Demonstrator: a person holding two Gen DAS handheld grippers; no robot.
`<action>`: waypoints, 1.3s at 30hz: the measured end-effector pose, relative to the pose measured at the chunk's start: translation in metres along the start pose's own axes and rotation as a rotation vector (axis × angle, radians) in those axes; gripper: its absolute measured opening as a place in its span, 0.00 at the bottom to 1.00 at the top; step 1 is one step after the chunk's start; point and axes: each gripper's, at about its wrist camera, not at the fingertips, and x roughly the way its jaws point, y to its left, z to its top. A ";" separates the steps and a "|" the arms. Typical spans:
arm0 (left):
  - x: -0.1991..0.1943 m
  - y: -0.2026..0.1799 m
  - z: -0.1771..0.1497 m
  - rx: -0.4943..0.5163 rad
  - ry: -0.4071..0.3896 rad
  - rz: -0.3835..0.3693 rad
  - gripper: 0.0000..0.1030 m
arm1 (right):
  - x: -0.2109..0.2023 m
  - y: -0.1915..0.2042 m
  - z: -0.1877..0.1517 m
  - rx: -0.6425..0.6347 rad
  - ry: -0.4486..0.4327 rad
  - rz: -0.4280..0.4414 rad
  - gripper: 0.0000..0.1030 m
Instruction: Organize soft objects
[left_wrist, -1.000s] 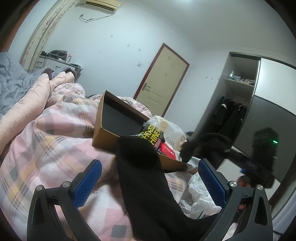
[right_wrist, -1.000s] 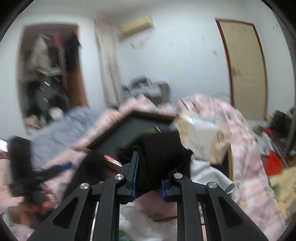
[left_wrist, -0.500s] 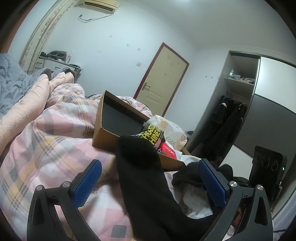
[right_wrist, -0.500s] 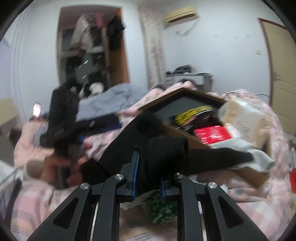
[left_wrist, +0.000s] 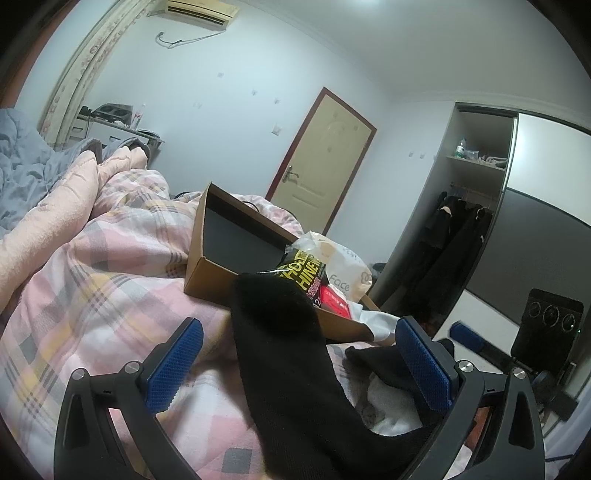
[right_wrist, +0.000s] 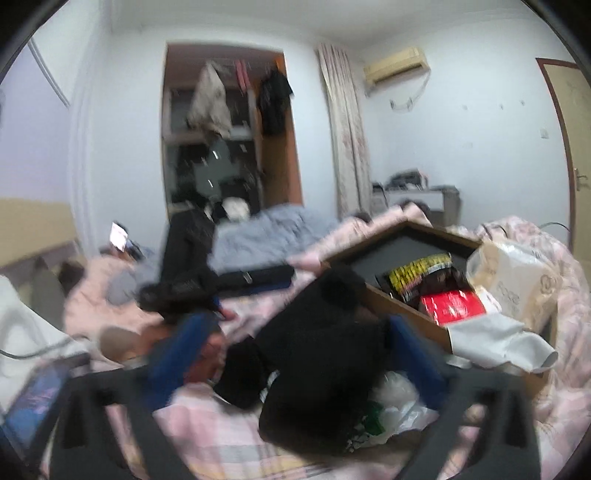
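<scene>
Left gripper (left_wrist: 299, 365): black angular arms; blue textured pads (left_wrist: 173, 363); silver screws; right gripper (right_wrist: 295, 354): same black frame, blue pads, blurred.

Both views are lit by cool, even indoor light from above, and the pale walls take a bluish cast. A bright ceiling light (left_wrist: 376, 2) glares at the top edge of the left wrist view, which is sharp throughout. The right wrist view is smeared by motion blur, worst on the right gripper (right_wrist: 295, 354) in the foreground. Fisheye distortion bows the door (left_wrist: 319, 158) and wardrobe (left_wrist: 517, 206), with black vignetting in the corners. Shadows are soft.
</scene>
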 end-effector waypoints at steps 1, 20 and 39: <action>0.000 0.000 0.000 0.000 -0.001 0.000 1.00 | -0.004 -0.001 0.000 0.008 -0.028 0.004 1.00; -0.002 -0.007 0.003 0.020 -0.006 0.007 1.00 | -0.008 -0.019 0.004 0.145 -0.116 -0.634 1.00; -0.002 -0.007 0.003 0.021 -0.005 0.007 1.00 | 0.029 -0.006 0.004 -0.121 0.148 -1.186 1.00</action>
